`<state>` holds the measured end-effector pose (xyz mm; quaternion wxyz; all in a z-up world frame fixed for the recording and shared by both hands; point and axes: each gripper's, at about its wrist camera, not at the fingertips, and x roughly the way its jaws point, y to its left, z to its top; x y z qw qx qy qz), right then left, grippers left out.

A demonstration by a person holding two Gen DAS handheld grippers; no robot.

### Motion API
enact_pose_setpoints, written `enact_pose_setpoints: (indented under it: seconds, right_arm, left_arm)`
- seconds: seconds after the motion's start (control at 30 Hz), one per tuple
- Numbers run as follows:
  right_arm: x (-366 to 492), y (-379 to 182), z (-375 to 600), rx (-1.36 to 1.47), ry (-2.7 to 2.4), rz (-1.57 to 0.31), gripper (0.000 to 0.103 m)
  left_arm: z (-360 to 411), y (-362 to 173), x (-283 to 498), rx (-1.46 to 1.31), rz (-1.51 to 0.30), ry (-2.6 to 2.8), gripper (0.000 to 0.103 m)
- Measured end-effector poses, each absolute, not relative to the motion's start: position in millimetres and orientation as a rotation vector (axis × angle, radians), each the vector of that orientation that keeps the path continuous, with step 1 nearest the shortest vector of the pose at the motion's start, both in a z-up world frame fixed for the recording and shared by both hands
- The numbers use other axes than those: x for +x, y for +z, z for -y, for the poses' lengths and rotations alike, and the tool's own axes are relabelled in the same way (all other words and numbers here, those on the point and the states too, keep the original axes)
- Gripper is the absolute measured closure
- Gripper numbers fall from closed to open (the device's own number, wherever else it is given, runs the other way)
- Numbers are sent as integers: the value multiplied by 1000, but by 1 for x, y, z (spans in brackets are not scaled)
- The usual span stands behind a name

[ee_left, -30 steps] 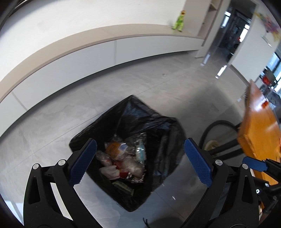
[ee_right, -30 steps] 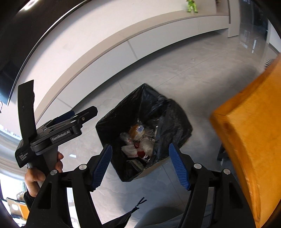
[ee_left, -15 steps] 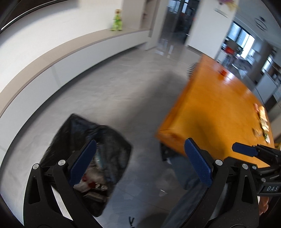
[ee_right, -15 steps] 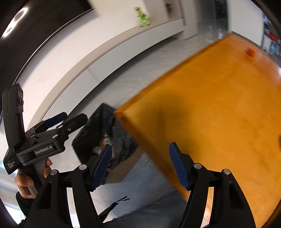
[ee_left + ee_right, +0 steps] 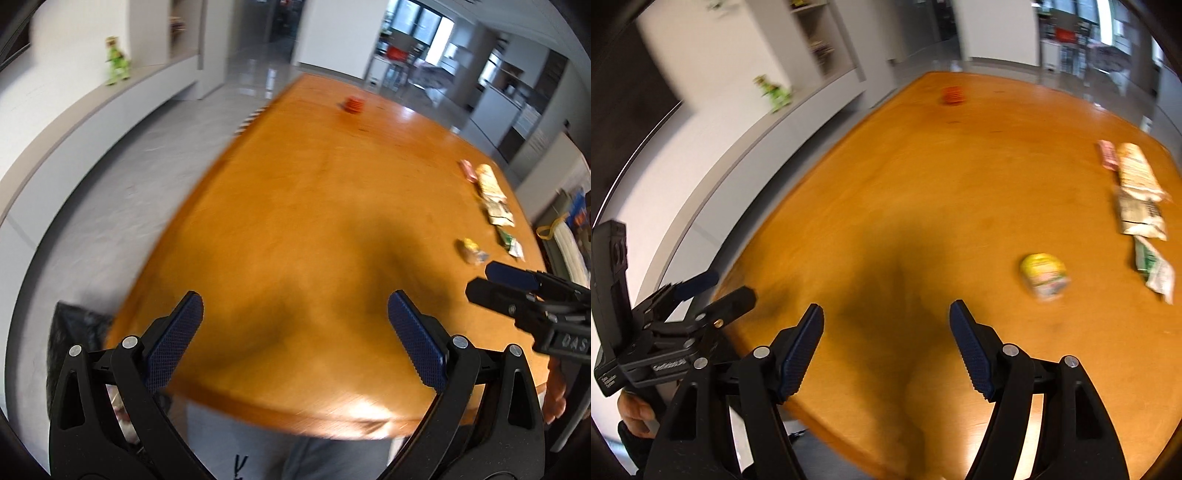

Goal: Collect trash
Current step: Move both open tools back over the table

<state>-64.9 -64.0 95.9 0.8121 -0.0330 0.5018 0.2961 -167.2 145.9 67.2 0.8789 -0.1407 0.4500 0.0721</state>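
Both grippers hang over the near end of the orange wooden table [image 5: 923,184]. My left gripper [image 5: 294,299] is open with nothing between its blue pads. My right gripper [image 5: 886,306] also holds nothing, and its jaws are opening a little. A crumpled yellow wrapper [image 5: 1044,275] lies on the table ahead and to the right of the right gripper. Further right lies a row of snack wrappers [image 5: 1137,184], with a green and white one [image 5: 1152,266] at its near end. The black bin bag [image 5: 74,332] shows only at the lower left, past the table's edge.
A small orange object [image 5: 953,95] sits at the table's far end. A green toy figure [image 5: 117,65] stands on the long white wall ledge to the left. Grey floor runs between ledge and table. The person's grey trousers [image 5: 314,454] show below the table's near edge.
Both grippers have swung right, from over the open bin bag to over the table. The bag has slid to the lower left edge of view, and the wrappers on the table have come into sight.
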Motion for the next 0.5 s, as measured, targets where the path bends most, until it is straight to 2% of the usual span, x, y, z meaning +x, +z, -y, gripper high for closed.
enact_pose_setpoints:
  seconds: [0.5]
  right_arm:
    - [84,72,231,187,160,-1097,31]
  left_arm:
    - [-50,71,-41,-185,-1006,-59,6]
